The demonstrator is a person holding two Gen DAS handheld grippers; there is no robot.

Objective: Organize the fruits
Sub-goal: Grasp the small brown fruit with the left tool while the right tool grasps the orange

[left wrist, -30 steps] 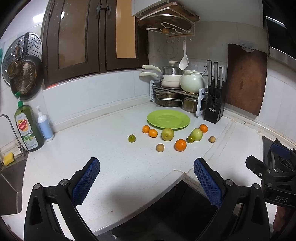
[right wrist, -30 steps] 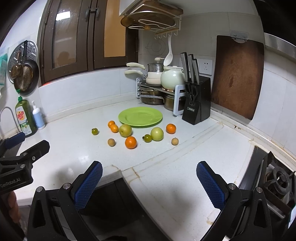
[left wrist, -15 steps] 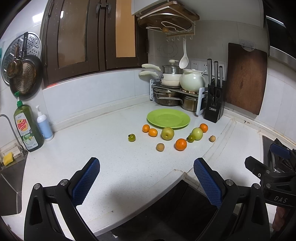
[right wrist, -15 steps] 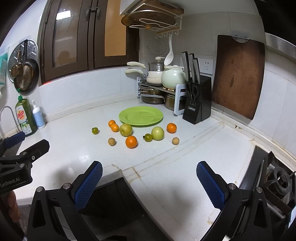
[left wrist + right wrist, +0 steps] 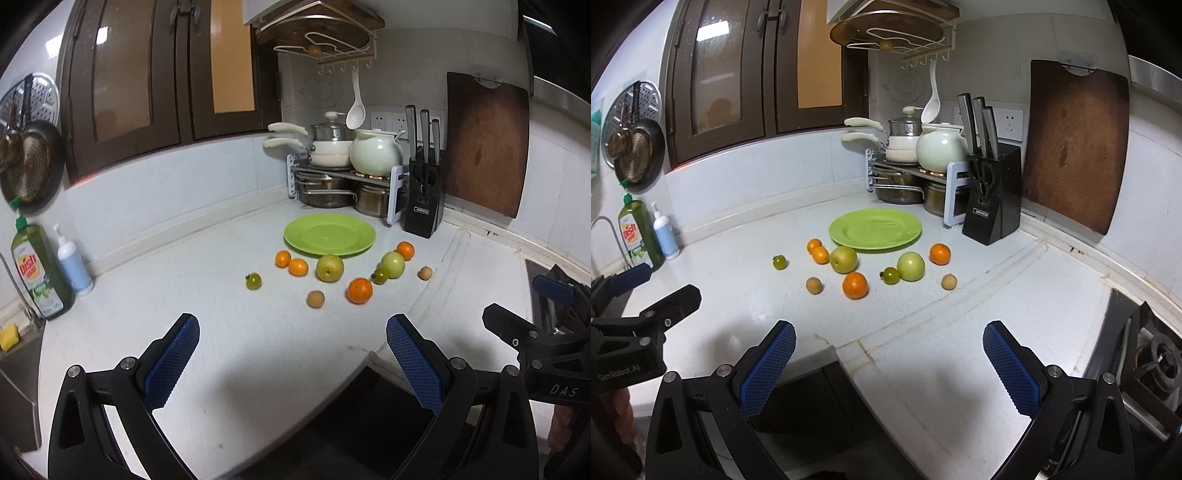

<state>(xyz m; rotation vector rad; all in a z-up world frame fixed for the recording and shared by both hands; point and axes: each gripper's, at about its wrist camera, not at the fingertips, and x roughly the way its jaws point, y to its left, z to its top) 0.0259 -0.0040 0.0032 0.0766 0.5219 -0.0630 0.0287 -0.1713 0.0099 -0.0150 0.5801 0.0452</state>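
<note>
A green plate (image 5: 329, 233) (image 5: 874, 229) lies bare near the back of the white counter. In front of it lie several loose fruits: a yellow-green pear (image 5: 330, 268) (image 5: 843, 259), a green apple (image 5: 393, 264) (image 5: 911, 266), oranges (image 5: 359, 290) (image 5: 855, 285), two small green tomatoes (image 5: 253, 281) (image 5: 780, 261) and two small brown fruits (image 5: 315, 298) (image 5: 814, 285). My left gripper (image 5: 291, 360) is open and holds nothing, low over the counter's front edge. My right gripper (image 5: 888, 363) is open too, well short of the fruits.
A pot rack (image 5: 332, 177), a black knife block (image 5: 424, 206) (image 5: 991, 195) and a brown cutting board (image 5: 1075, 144) stand behind the plate. Dish soap (image 5: 38, 273) and a sink are at the left, a stove burner (image 5: 1156, 354) at the right.
Both grippers have edged slightly forward toward the fruits, still open. No fruit has moved.
</note>
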